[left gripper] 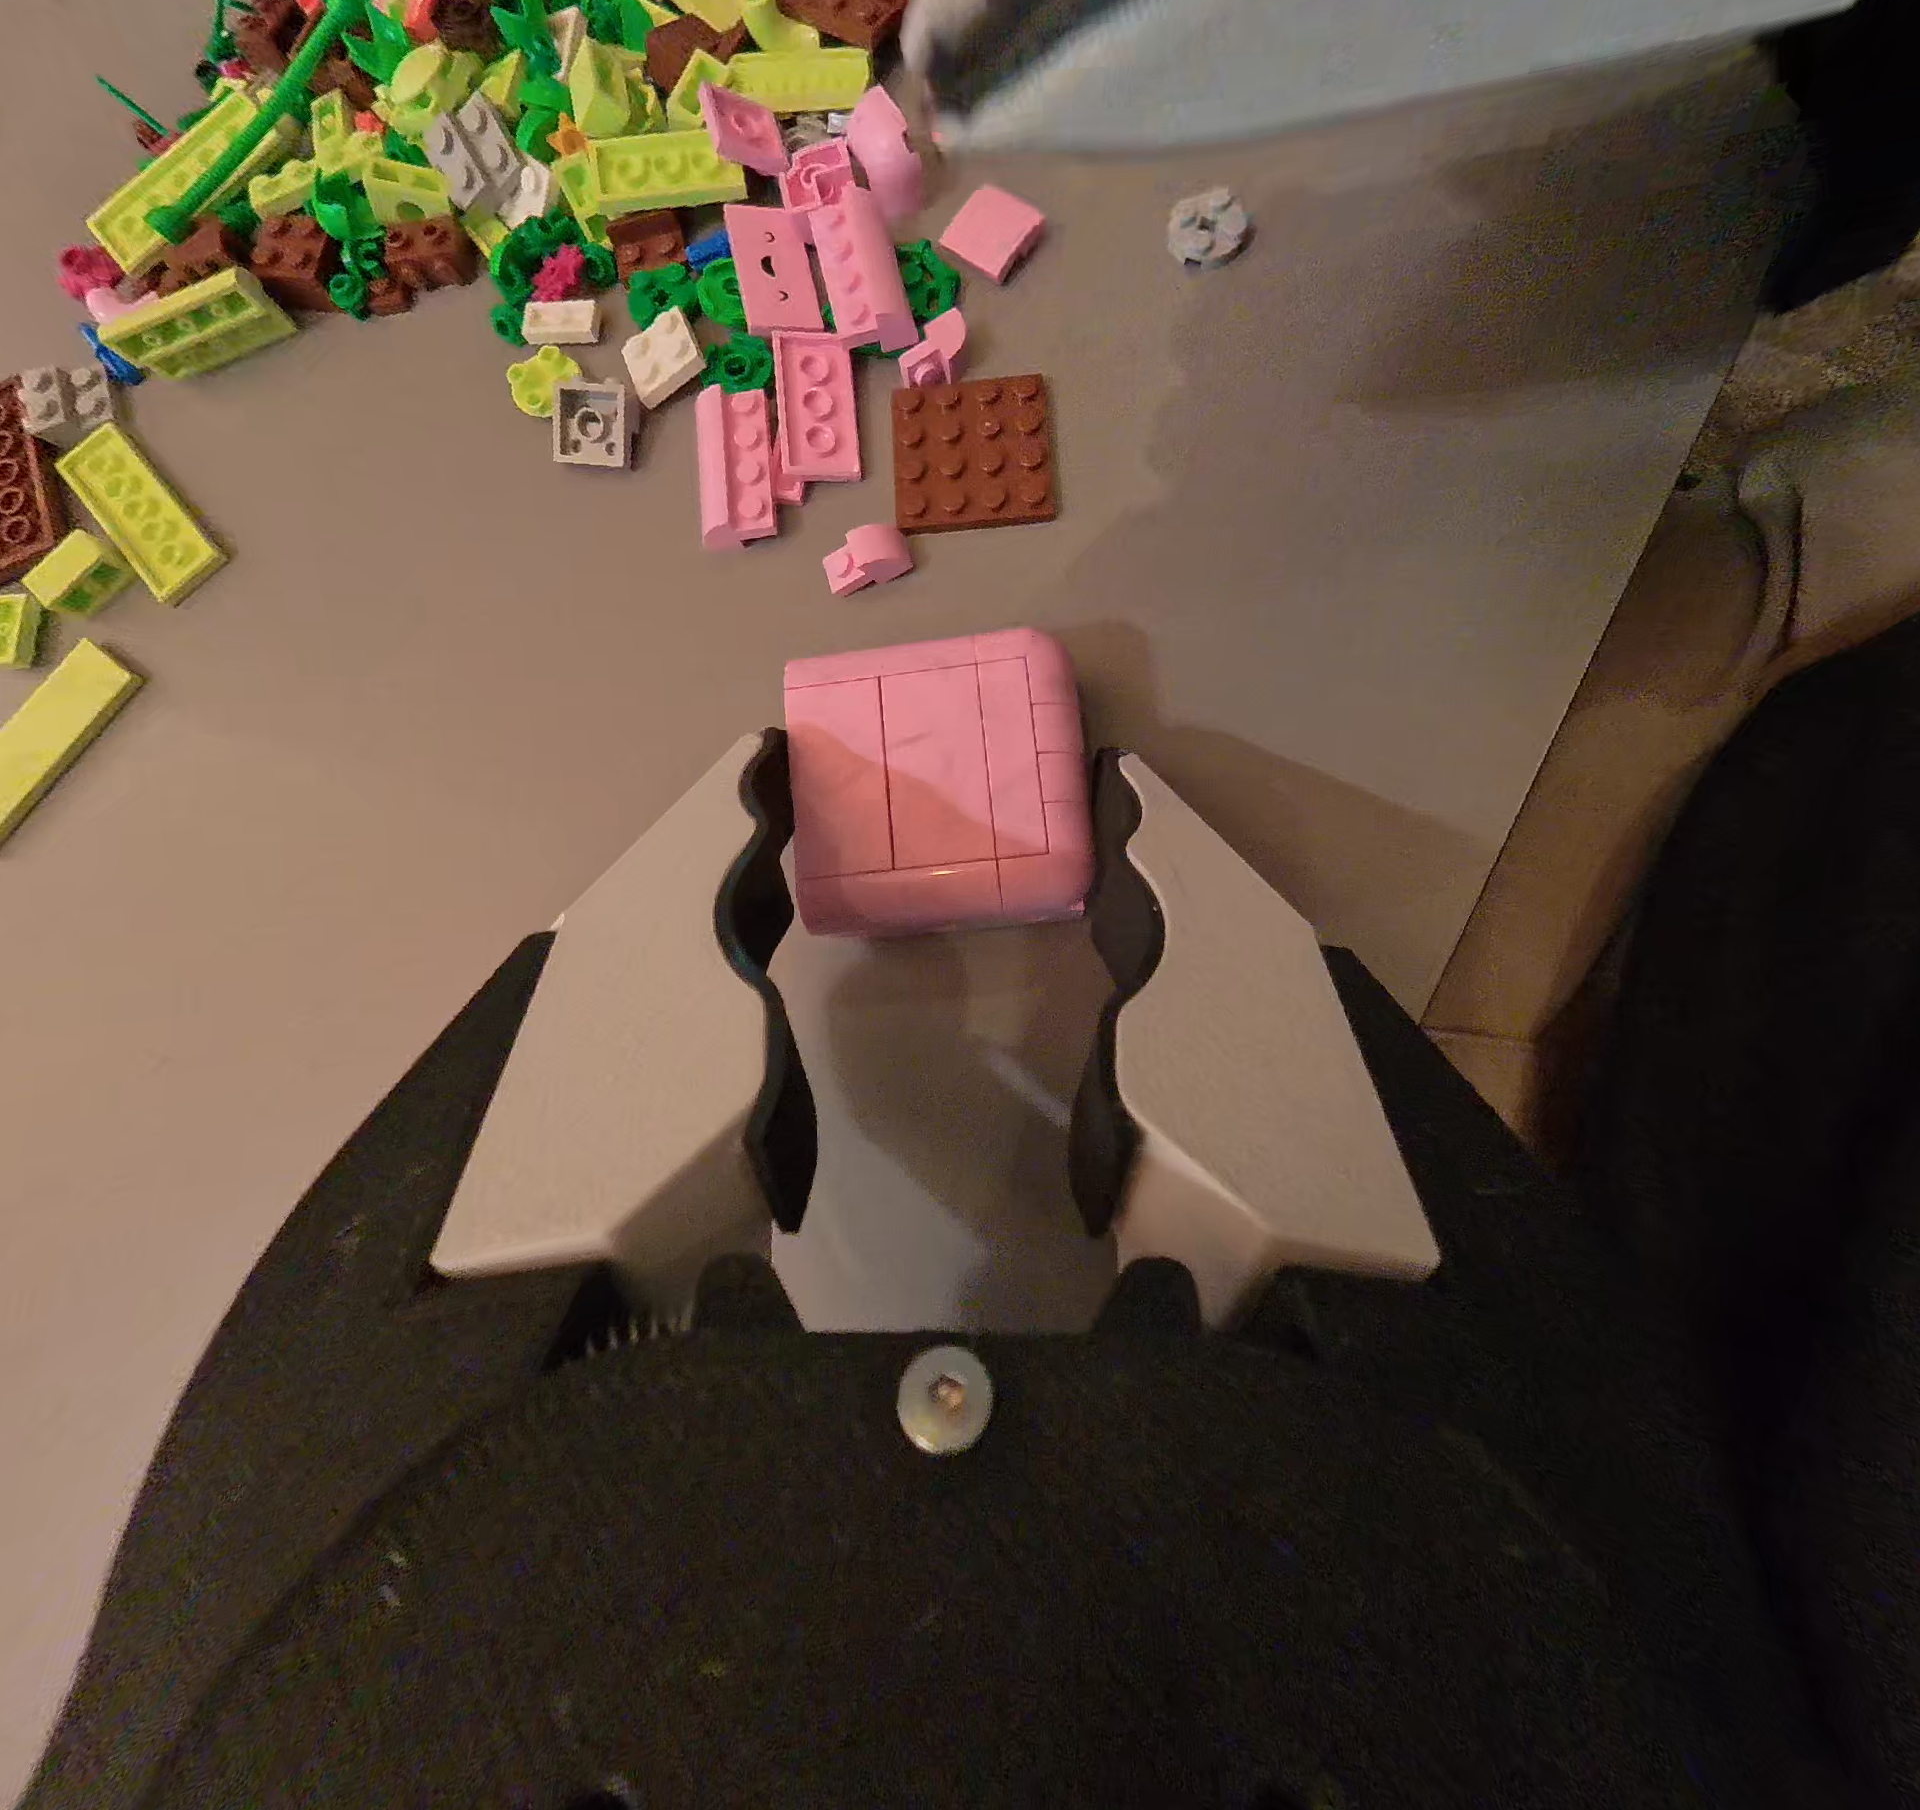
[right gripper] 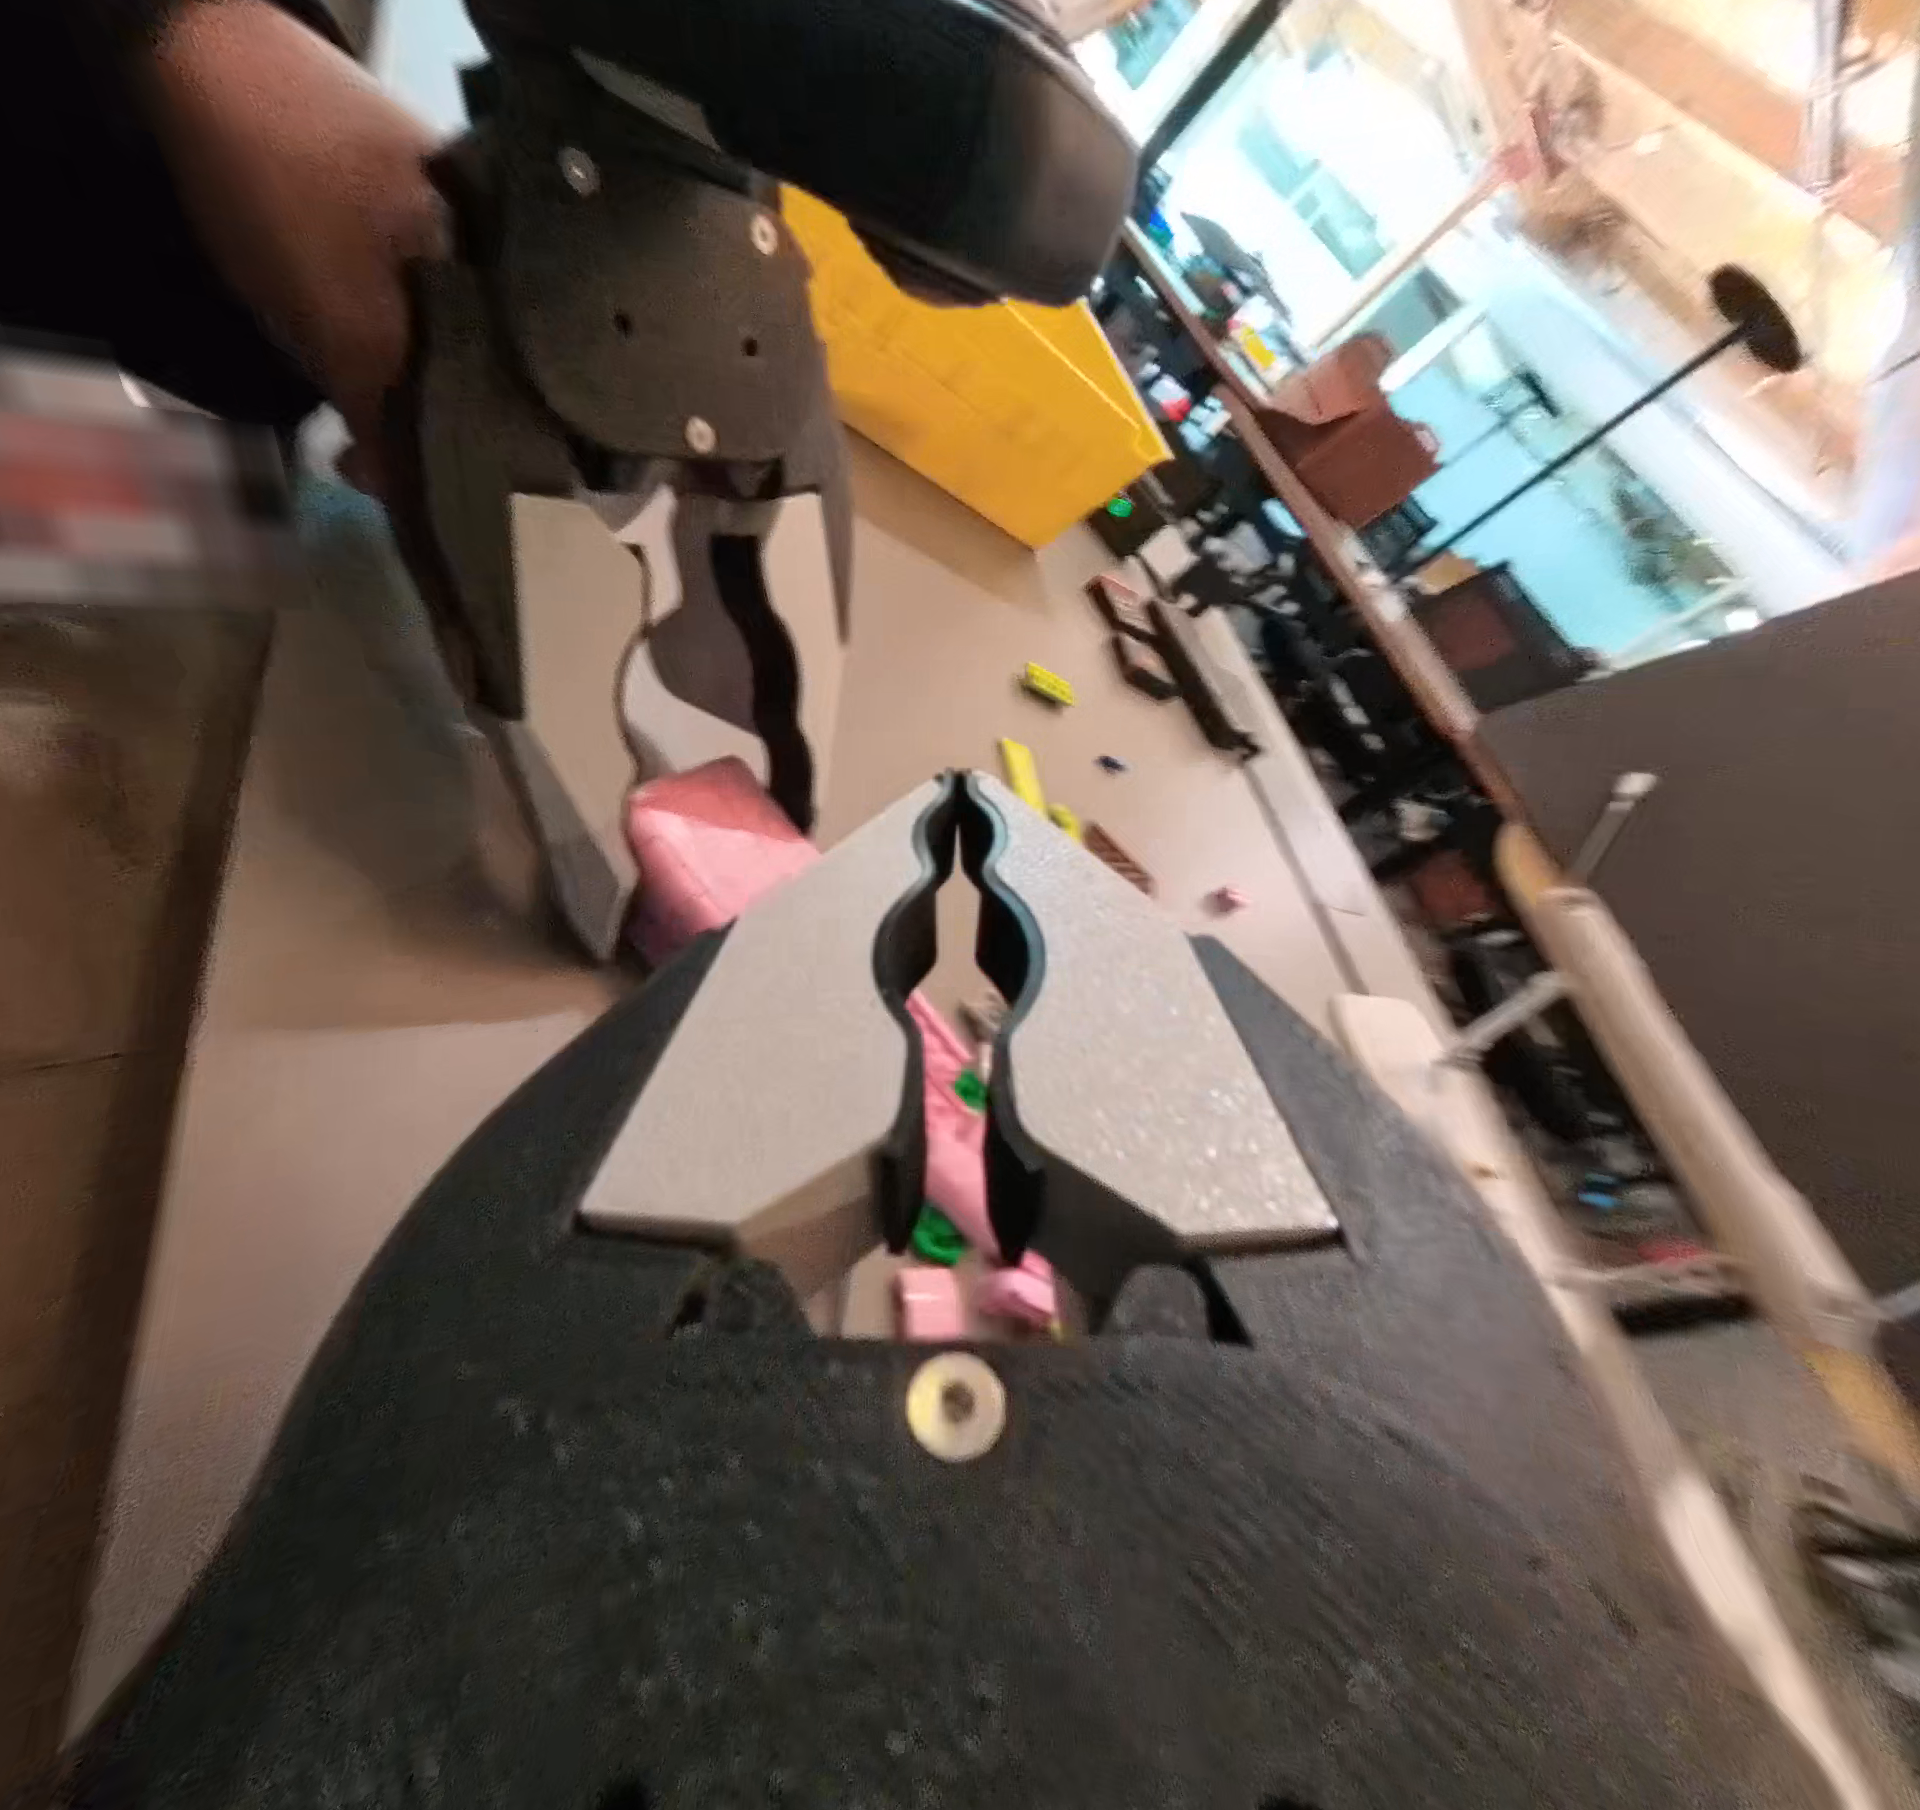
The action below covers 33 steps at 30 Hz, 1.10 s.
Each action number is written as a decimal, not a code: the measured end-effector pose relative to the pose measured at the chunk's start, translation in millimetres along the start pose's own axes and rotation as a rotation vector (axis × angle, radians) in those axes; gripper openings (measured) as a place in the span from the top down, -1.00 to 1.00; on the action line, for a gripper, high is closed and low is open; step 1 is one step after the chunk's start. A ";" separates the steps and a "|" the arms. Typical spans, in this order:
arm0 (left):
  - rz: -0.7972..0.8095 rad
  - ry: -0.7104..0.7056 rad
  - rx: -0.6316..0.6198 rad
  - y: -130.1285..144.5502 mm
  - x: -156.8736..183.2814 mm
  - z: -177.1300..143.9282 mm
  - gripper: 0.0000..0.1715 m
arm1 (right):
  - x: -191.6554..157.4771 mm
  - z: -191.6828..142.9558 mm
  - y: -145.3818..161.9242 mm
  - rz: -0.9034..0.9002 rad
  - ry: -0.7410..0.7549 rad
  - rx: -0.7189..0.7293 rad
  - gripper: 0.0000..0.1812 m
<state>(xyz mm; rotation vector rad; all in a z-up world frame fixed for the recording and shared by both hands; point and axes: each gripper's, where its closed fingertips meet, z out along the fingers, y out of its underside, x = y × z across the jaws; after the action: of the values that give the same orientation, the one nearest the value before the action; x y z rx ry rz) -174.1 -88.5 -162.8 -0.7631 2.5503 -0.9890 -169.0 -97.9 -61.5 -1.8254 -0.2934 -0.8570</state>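
Note:
My left gripper (left gripper: 940,773) is shut on a pink brick-built cube (left gripper: 935,773) that rests on the grey table (left gripper: 416,721). Both black pads lie against the cube's sides. The right wrist view shows the same gripper (right gripper: 686,825) standing over the pink cube (right gripper: 707,856), held by a person's hand (right gripper: 312,233). My right gripper (right gripper: 961,784) is shut with its fingertips together and nothing between them, raised above the table to the right of the cube. It shows as a blurred grey shape (left gripper: 1039,46) at the top of the left wrist view.
A heap of loose bricks (left gripper: 468,150), lime, green, brown and pink, lies at the far left. Pink pieces (left gripper: 800,306), a brown plate (left gripper: 971,451) and a small pink piece (left gripper: 868,560) lie just beyond the cube. The table edge (left gripper: 1621,669) runs on the right. A yellow bin (right gripper: 987,389) stands farther off. My right fingertips sit around 10 cm from my left ones. The small pink piece (left gripper: 868,560) lies around 4 cm away from my left fingertips.

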 end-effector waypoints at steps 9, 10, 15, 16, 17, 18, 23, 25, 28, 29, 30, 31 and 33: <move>-0.001 0.017 0.053 -3.2 0.5 0.4 0.33 | -41.8 1.1 27.3 0.078 -0.224 -0.108 0.80; -0.003 0.023 0.056 -3.6 0.9 0.1 0.34 | -44.1 2.8 32.3 0.098 -0.229 -0.133 0.76; 0.015 0.118 0.074 -4.7 11.8 -3.5 0.35 | -59.3 8.6 40.0 0.242 -0.291 -0.188 0.63; 0.032 0.124 0.068 -2.6 12.9 -4.1 0.35 | -61.5 8.6 39.0 0.269 -0.304 -0.186 0.63; 0.043 0.127 0.059 -0.5 13.7 -4.4 0.27 | -62.8 8.4 38.9 0.294 -0.312 -0.187 0.63; 0.050 0.128 0.051 1.8 13.9 -4.6 0.16 | -65.3 7.8 38.5 0.320 -0.331 -0.188 0.63; 0.025 0.094 0.049 9.5 1.4 -10.8 0.10 | -78.8 3.3 32.4 0.399 -0.439 -0.190 0.55; 0.008 0.063 0.050 14.7 -9.1 -15.3 0.09 | -84.1 1.7 27.4 0.437 -0.480 -0.184 0.51; -0.049 -0.008 0.055 24.8 -31.4 -24.9 0.12 | -99.5 -4.8 9.6 0.515 -0.615 -0.137 0.62; -0.068 -0.012 0.064 27.2 -35.9 -28.8 0.12 | -100.2 -4.9 6.1 0.530 -0.627 -0.127 0.61; -0.086 0.004 0.085 27.0 -36.3 -32.8 0.10 | -95.6 -2.8 6.5 0.533 -0.598 -0.122 0.60; -0.103 0.038 0.121 23.0 -33.0 -37.0 0.07 | -89.1 -0.7 8.6 0.531 -0.560 -0.117 0.60; -0.138 0.128 0.227 4.7 -19.2 -43.1 -0.03 | -73.4 4.0 15.5 0.548 -0.475 -0.120 0.60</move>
<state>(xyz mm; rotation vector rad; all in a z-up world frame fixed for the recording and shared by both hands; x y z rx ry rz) -179.6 -51.6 -133.5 -0.8434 2.4575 -1.3859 -211.0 -87.0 -122.8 -2.0650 -0.0256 -0.0575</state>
